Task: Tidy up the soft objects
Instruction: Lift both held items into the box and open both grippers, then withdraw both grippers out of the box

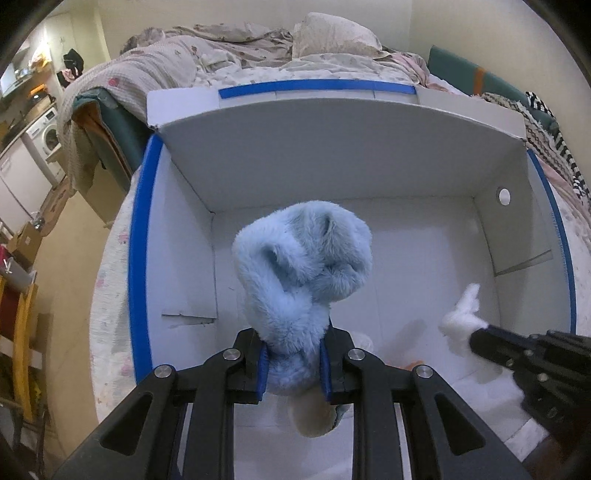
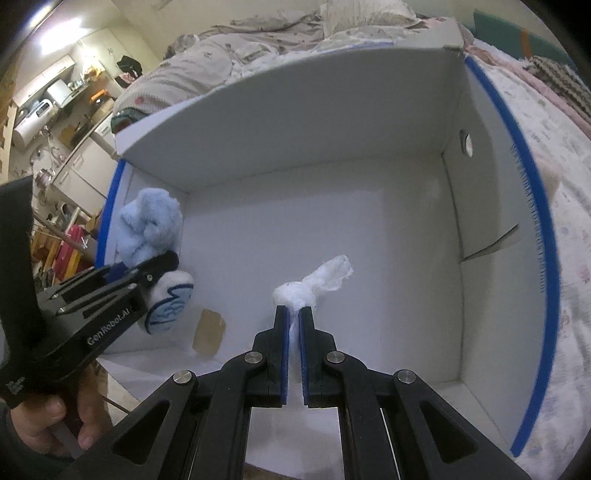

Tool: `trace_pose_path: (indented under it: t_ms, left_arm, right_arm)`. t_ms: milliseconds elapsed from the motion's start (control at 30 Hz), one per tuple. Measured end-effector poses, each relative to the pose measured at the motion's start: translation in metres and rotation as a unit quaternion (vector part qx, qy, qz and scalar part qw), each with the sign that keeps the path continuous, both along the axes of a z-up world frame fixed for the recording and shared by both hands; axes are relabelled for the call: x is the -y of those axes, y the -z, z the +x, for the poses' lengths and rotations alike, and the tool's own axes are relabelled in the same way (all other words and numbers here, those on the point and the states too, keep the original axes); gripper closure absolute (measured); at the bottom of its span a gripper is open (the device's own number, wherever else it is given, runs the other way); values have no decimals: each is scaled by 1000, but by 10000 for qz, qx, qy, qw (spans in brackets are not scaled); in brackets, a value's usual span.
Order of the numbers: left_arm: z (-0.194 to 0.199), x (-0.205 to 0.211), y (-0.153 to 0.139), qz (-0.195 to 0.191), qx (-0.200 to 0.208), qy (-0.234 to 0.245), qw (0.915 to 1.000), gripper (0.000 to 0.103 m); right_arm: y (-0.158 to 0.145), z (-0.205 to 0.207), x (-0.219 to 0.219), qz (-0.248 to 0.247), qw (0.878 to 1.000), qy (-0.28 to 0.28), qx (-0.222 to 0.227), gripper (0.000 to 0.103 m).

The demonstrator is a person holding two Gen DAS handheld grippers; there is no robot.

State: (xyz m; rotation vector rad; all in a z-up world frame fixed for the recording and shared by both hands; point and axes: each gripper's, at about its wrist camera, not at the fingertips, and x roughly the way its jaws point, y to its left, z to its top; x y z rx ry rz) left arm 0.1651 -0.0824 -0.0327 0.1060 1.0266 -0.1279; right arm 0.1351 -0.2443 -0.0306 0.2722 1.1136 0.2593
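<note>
My left gripper (image 1: 293, 356) is shut on a fluffy light-blue plush toy (image 1: 301, 266) and holds it over the open white box (image 1: 332, 155). The toy's cream foot hangs below the fingers. The same toy (image 2: 149, 227) and left gripper (image 2: 162, 266) show at the left of the right wrist view. My right gripper (image 2: 293, 314) is shut on a white soft toy (image 2: 314, 282), held over the box floor (image 2: 369, 229). It shows in the left wrist view as a white tuft (image 1: 463, 314) at the right gripper's tip (image 1: 480, 341).
The white box has blue tape on its rims (image 1: 138, 258) and sits on a bed with a patterned sheet (image 2: 554, 155). Rumpled blankets and a pillow (image 1: 332, 33) lie behind it. A brown patch (image 2: 208, 332) marks the box floor. A kitchen area with a washing machine (image 1: 46, 136) lies left.
</note>
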Motion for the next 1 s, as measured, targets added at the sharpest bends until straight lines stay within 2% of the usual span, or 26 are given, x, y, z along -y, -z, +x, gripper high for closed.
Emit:
trace_pose_path:
  t_ms: [200, 400, 533, 600, 633, 667, 733, 767, 833, 1000]
  left_arm:
    - [0, -5, 2, -11, -16, -32, 10000, 82]
    - [-1, -5, 5, -17, -69, -37, 10000, 81]
    - [-3, -5, 3, -1, -16, -49, 10000, 80]
    - [-4, -5, 3, 56, 18, -46, 10000, 76]
    - [-4, -5, 3, 56, 24, -50, 10000, 74]
    - [-5, -5, 3, 34, 17, -53, 10000, 72]
    - [-7, -6, 3, -12, -16, -74, 10000, 61]
    - [-7, -7, 2, -15, -5, -86, 10000, 57]
    - [-10, -7, -1, 27, 82, -94, 9999, 41]
    - [-14, -10, -9, 8, 213, -92, 9997, 39]
  right_arm:
    - [11, 5, -4, -88, 9996, -13, -251, 96]
    - [13, 7, -5, -77, 9996, 48, -284, 96]
    - [12, 6, -5, -66, 9997, 56, -249, 90]
    - [12, 5, -5, -48, 9997, 64, -236, 83]
    - [11, 5, -3, -32, 9997, 80, -230, 72]
    - [10, 7, -4, -11, 9997, 107, -225, 52]
    - [9, 6, -1, 74, 9996, 177, -184, 23]
    - [7, 6, 1, 125, 9996, 233, -132, 22]
    - [4, 5, 3, 169, 9993, 324, -46, 22]
    - [3, 5, 9, 258, 9987, 438, -49, 21]
